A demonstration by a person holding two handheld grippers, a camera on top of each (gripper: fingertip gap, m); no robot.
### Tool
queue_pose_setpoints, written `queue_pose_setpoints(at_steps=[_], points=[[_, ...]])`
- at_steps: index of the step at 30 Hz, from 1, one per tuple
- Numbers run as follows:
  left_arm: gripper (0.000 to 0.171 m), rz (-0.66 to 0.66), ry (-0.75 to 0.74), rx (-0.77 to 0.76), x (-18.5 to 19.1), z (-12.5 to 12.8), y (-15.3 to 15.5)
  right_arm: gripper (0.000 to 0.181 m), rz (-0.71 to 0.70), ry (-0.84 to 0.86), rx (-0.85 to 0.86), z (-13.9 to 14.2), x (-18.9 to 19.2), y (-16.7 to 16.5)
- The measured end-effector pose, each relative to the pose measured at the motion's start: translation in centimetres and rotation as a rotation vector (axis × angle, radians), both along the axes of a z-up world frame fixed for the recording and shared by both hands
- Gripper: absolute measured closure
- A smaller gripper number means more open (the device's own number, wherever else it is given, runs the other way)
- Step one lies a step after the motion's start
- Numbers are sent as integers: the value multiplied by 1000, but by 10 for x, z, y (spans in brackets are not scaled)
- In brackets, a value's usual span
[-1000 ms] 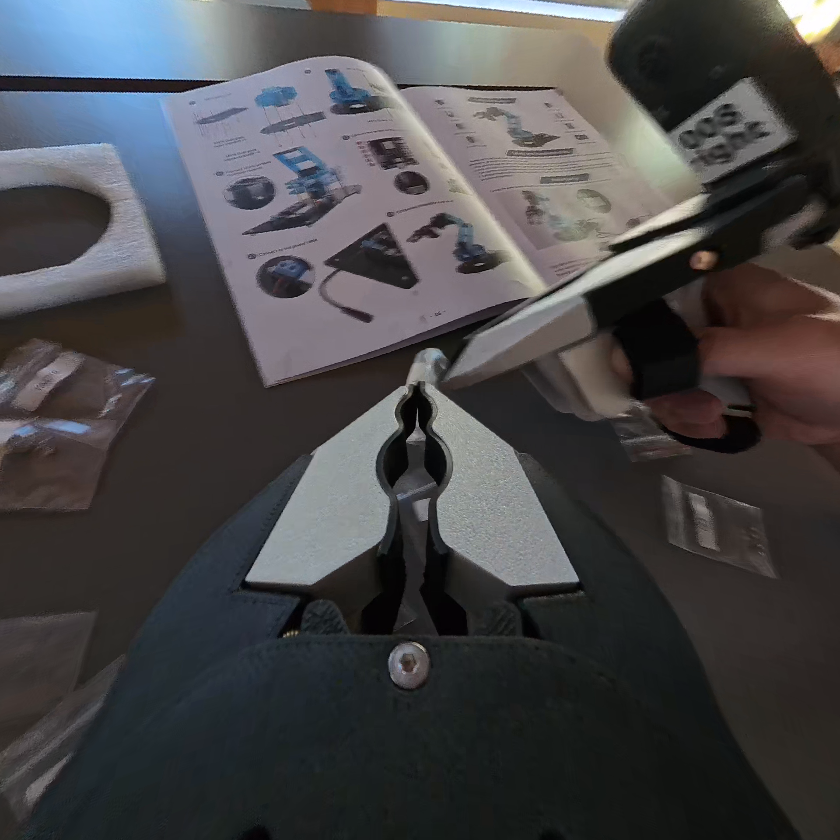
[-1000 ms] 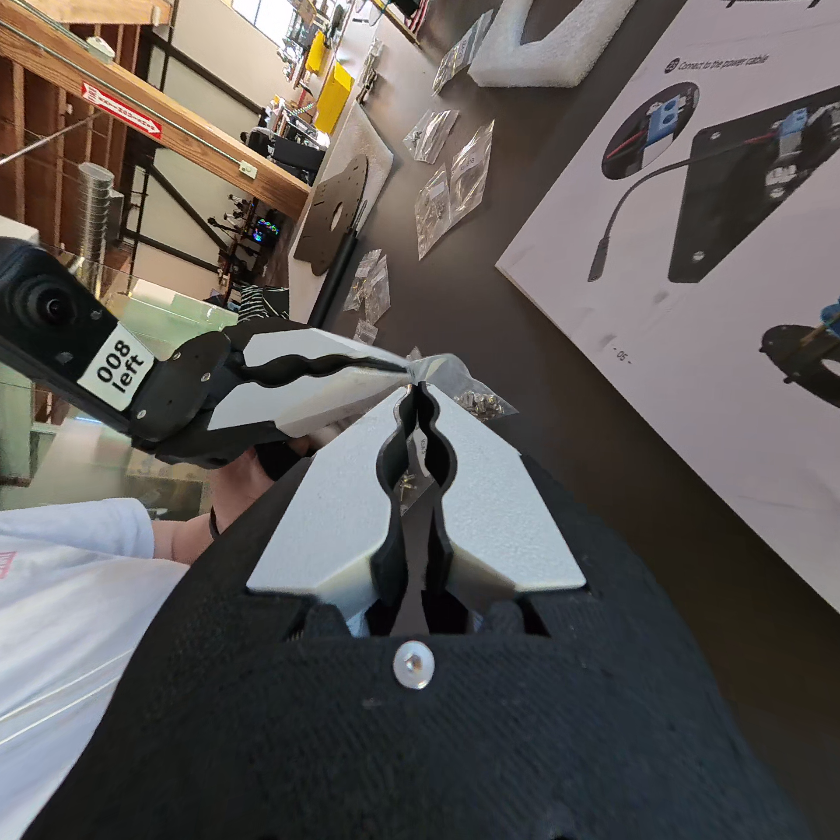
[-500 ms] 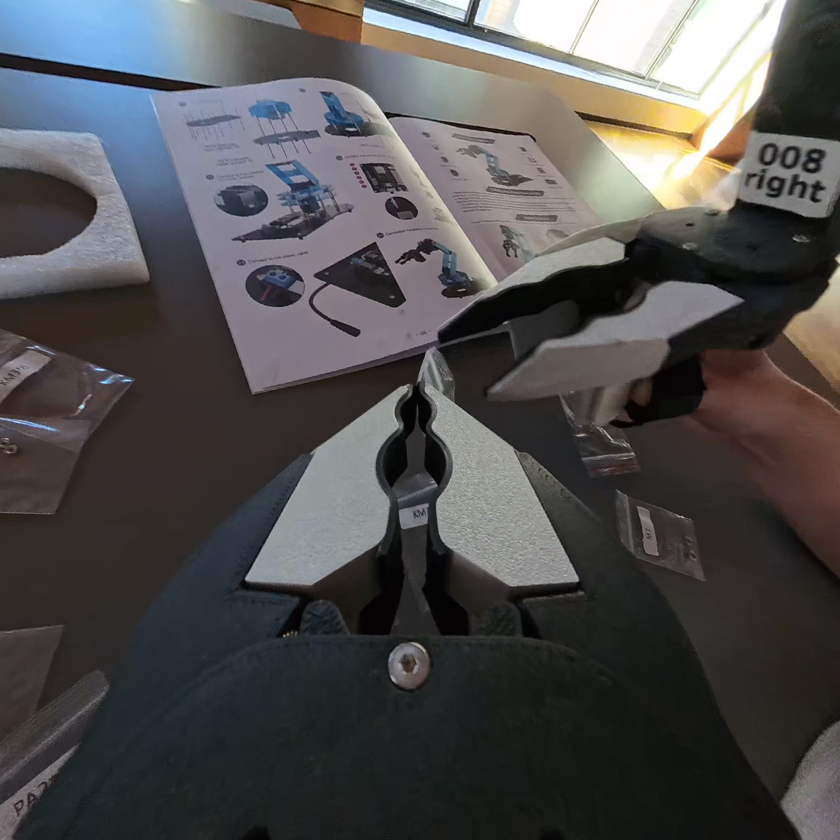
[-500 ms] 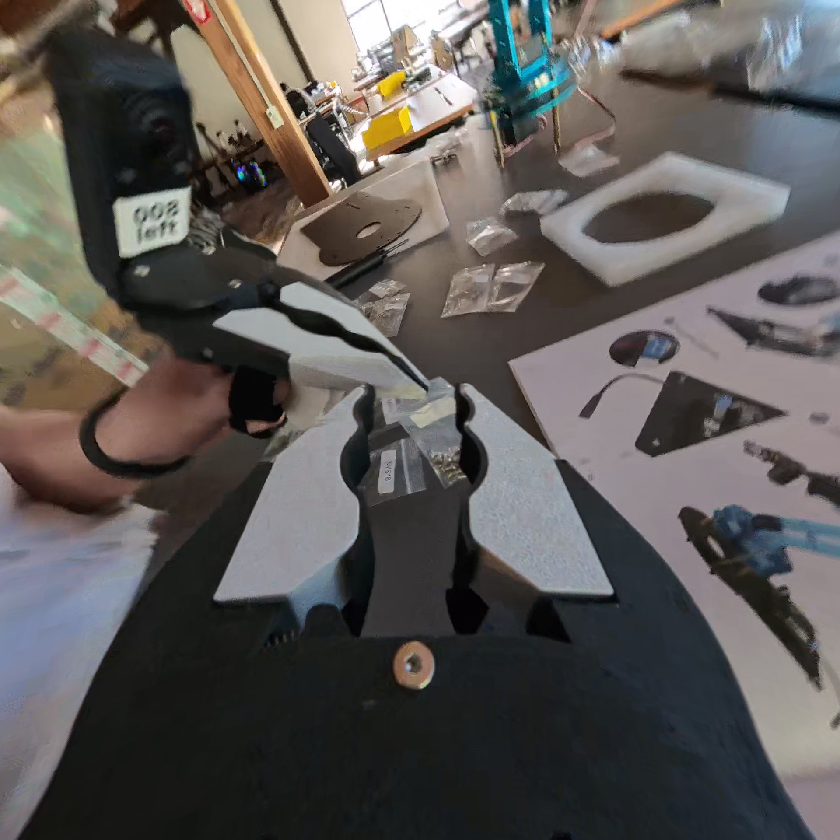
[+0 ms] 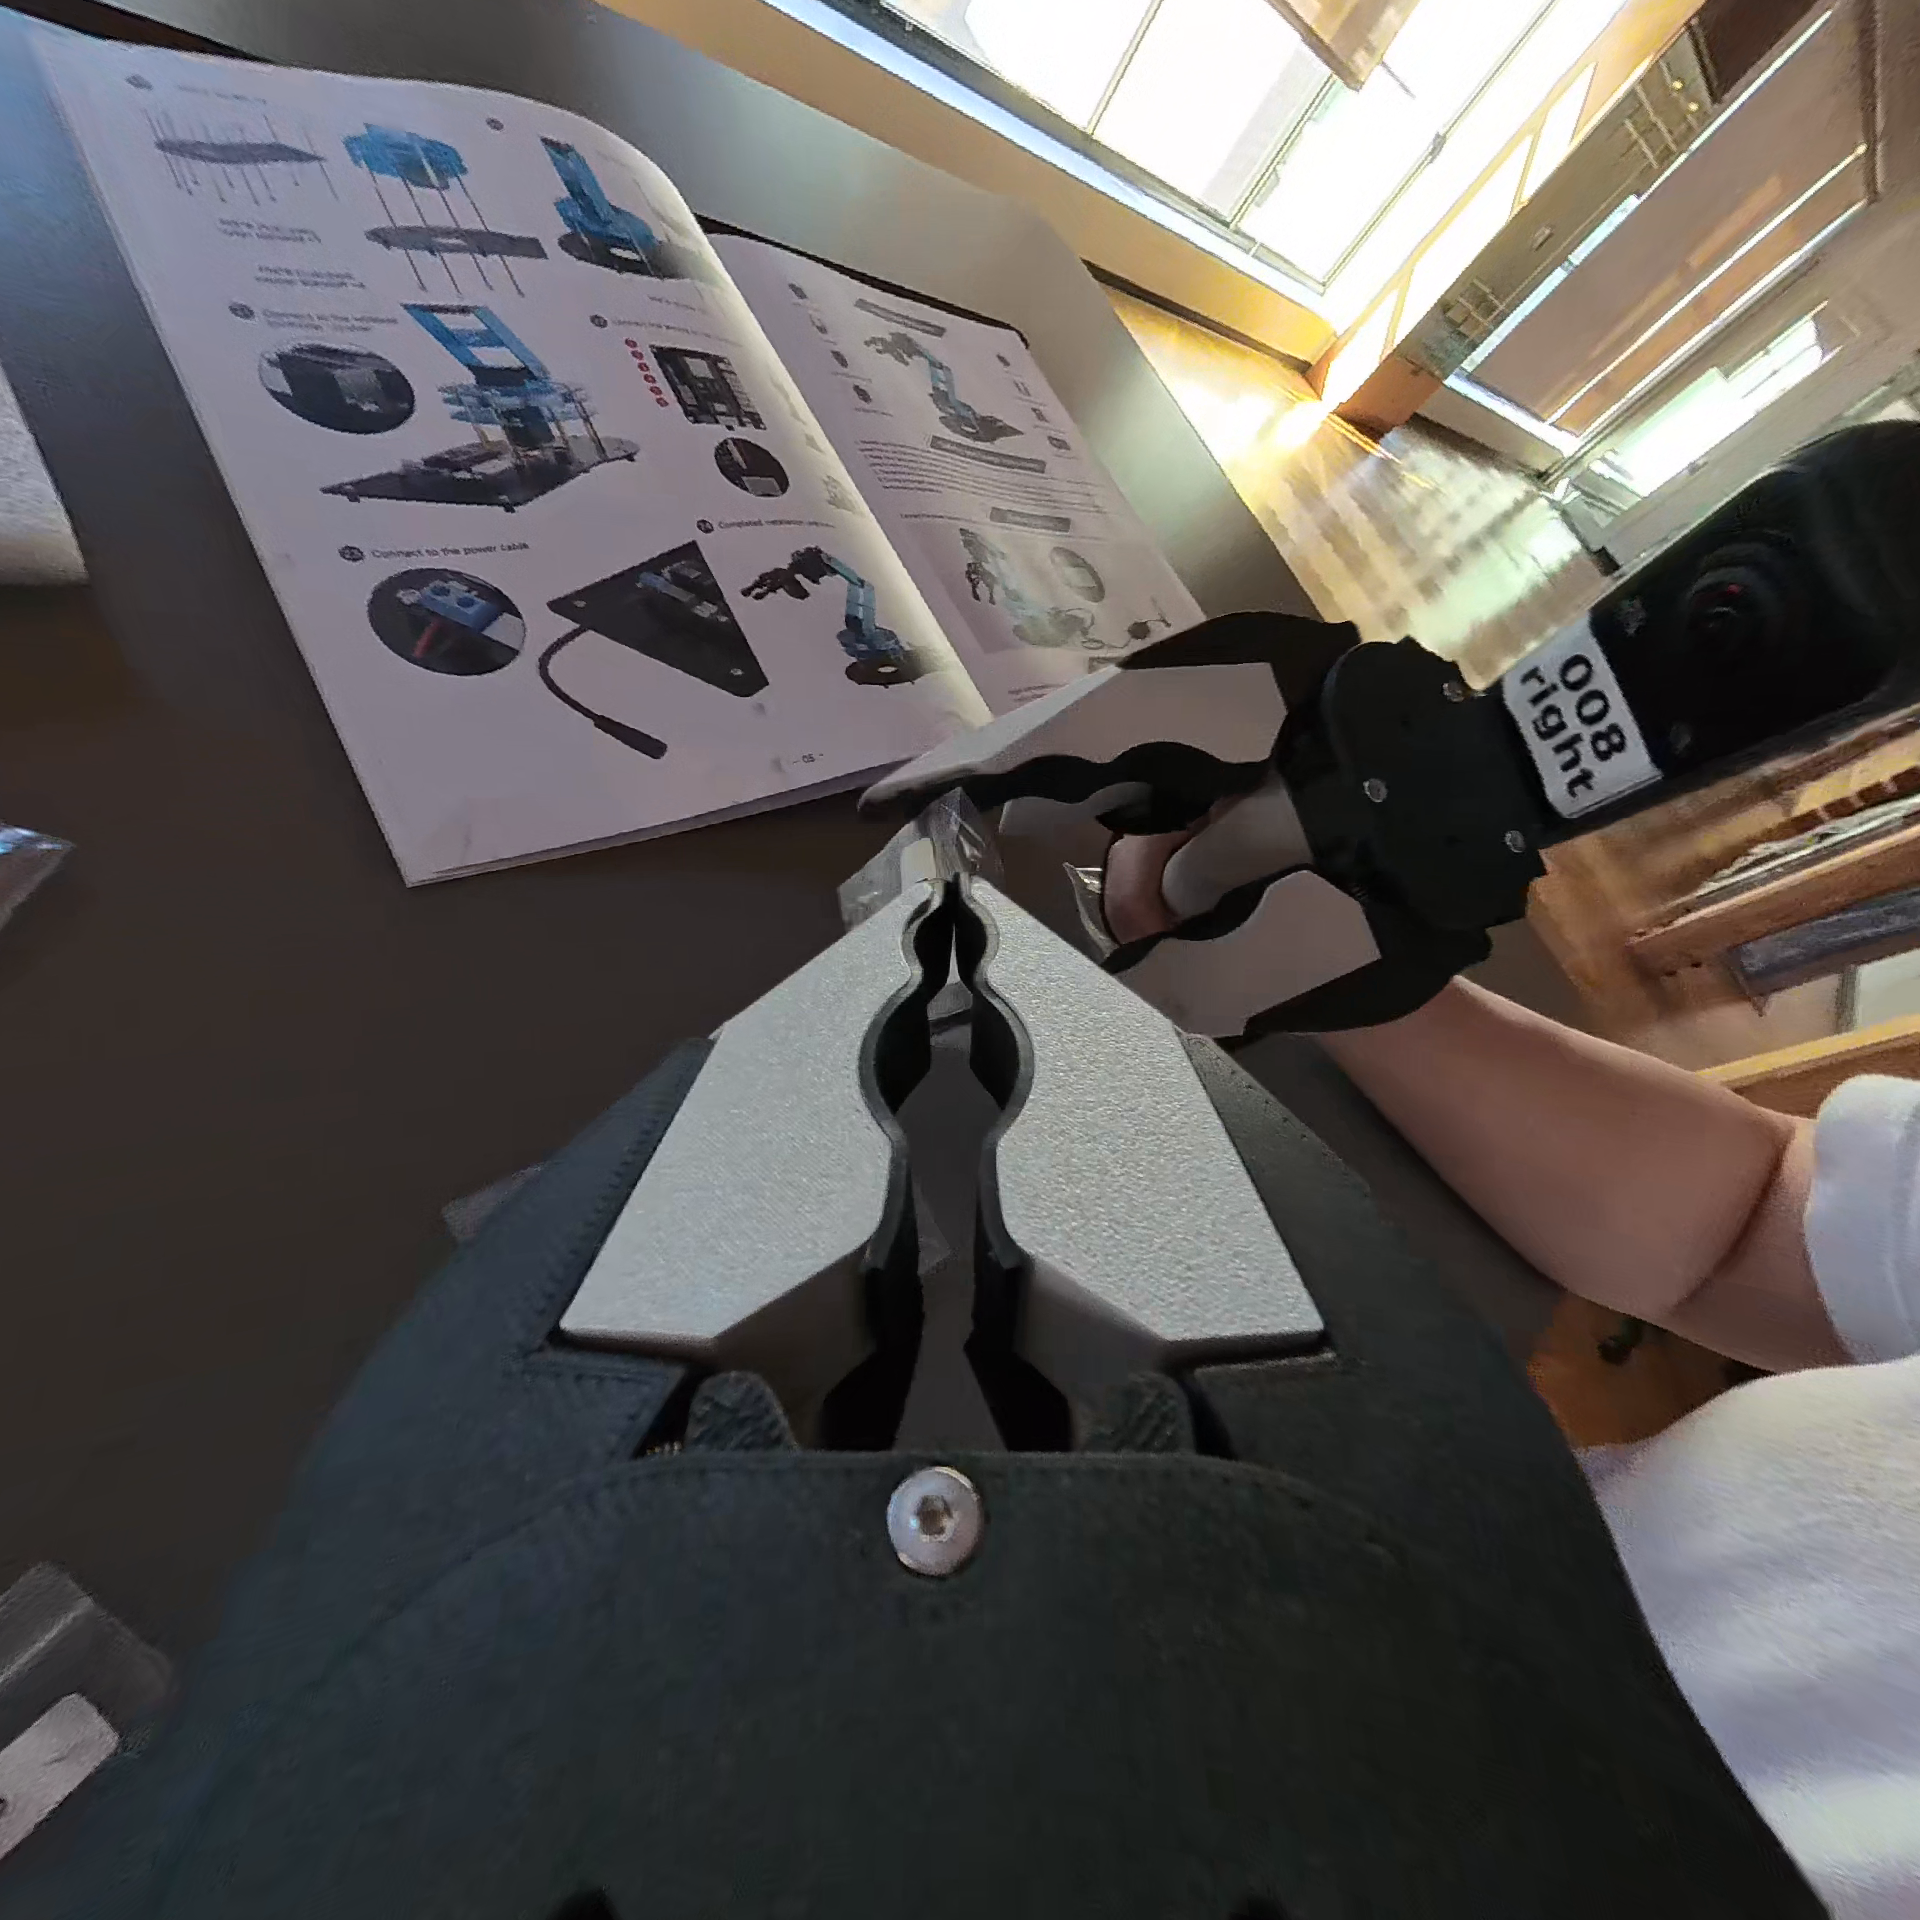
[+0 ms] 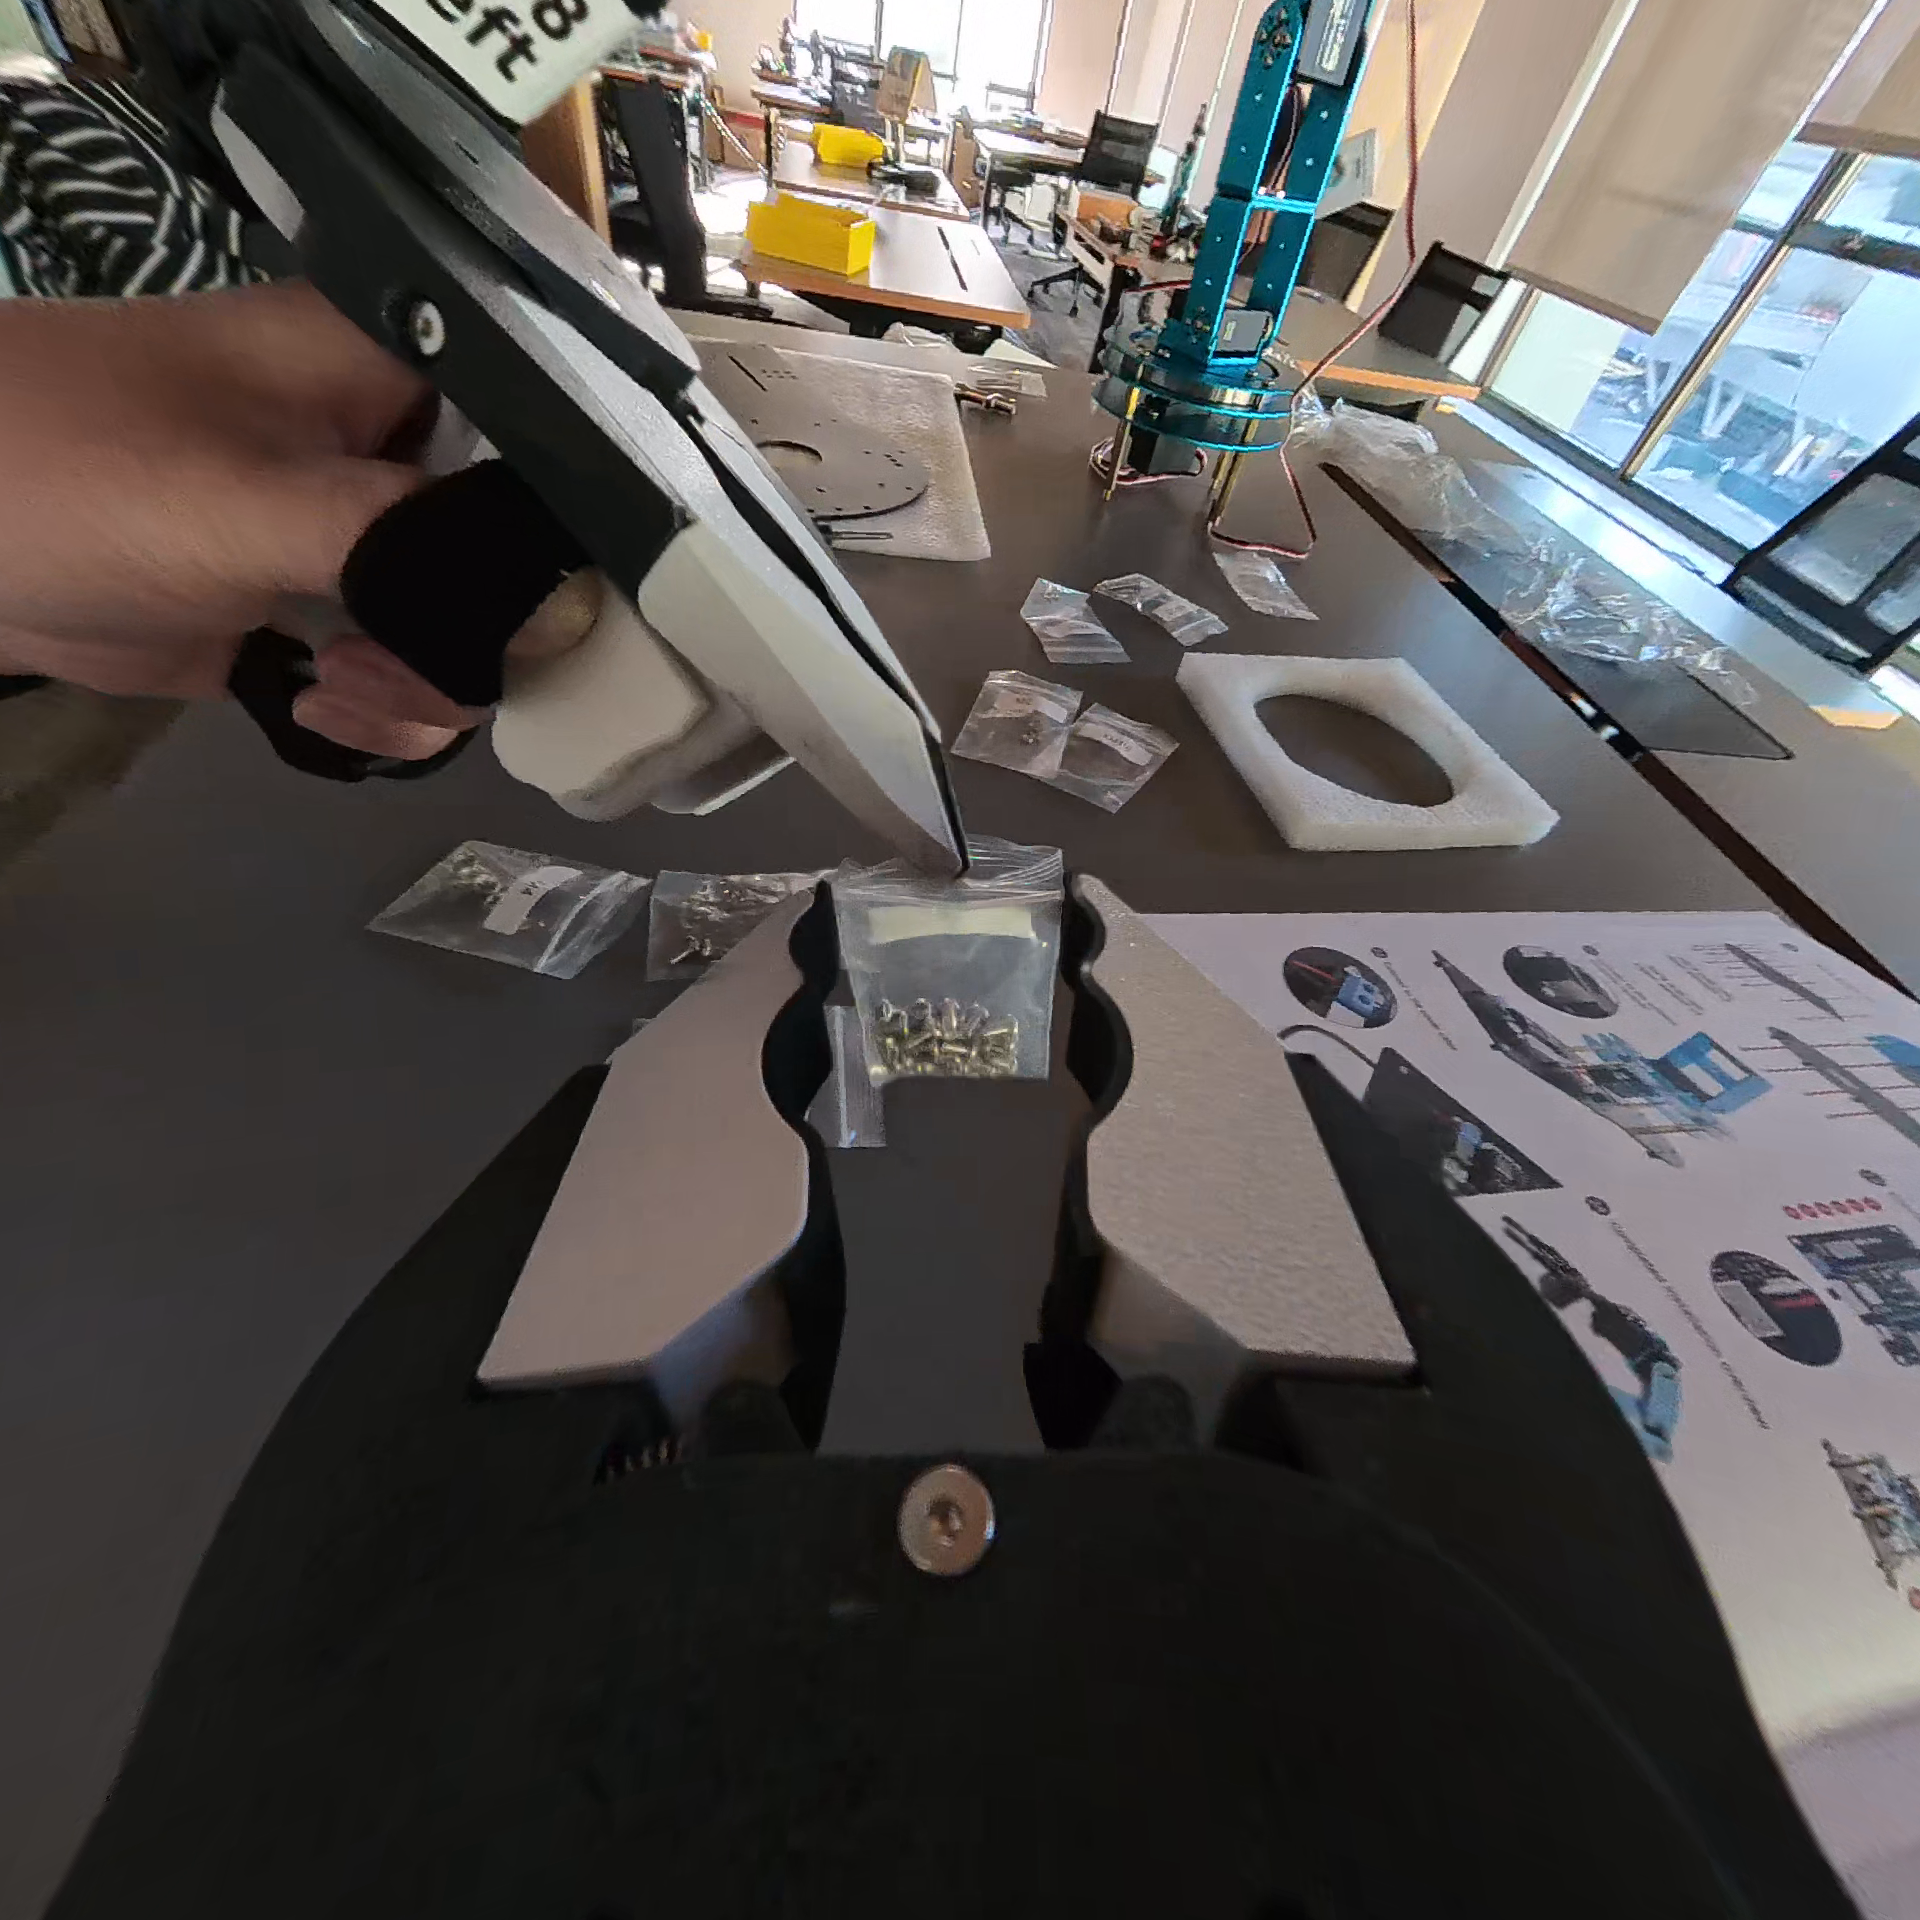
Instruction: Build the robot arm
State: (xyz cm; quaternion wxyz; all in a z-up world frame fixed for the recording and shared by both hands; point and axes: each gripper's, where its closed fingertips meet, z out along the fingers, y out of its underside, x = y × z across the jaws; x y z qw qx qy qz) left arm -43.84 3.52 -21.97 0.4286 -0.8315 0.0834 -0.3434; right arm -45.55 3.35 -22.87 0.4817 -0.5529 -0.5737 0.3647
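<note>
A small clear zip bag of silver screws (image 6: 951,997) hangs in the air above the dark table (image 6: 260,1091). My left gripper (image 6: 951,857) comes in from the upper left, held by a hand, and is shut on the bag's top edge. In the left wrist view, the left gripper (image 5: 943,894) pinches the crumpled bag top (image 5: 951,836) at its tip. My right gripper (image 6: 951,899) is open, its jaws on either side of the hanging bag and apart from it. The right gripper's fingers (image 5: 1122,717) show spread just beyond the left tip.
An open instruction booklet (image 5: 520,468) lies on the table, to my right in the right wrist view (image 6: 1558,1091). Several small hardware bags (image 6: 1060,727) and a white foam frame (image 6: 1361,748) lie beyond. A blue robot arm kit (image 6: 1236,260) stands at the back. The tips of both grippers are at nearly the same place.
My right gripper was shut on the bag together with the left one; it has opened wide and let go. The left gripper keeps hold. Both views have swung.
</note>
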Motion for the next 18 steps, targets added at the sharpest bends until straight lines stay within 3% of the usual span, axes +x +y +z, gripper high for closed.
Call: queue_pose_setpoints(at_steps=[4, 6, 11, 15, 18], points=[[171, -6, -64, -17, 0, 6, -2, 145, 19, 28, -1, 6, 3, -2], [171, 7, -61, -5, -5, 8, -2, 166, 37, 43, 16, 10, 7, -4], [171, 9, -91, -13, -6, 8, -4, 155, 42, 53, 6, 10, 6, -5], [171, 21, -112, -21, -7, 3, -4, 167, 71, 39, -50, 3, 6, -6], [171, 23, -174, -30, -7, 4, -5, 165, 84, 52, -55, 4, 6, -6]])
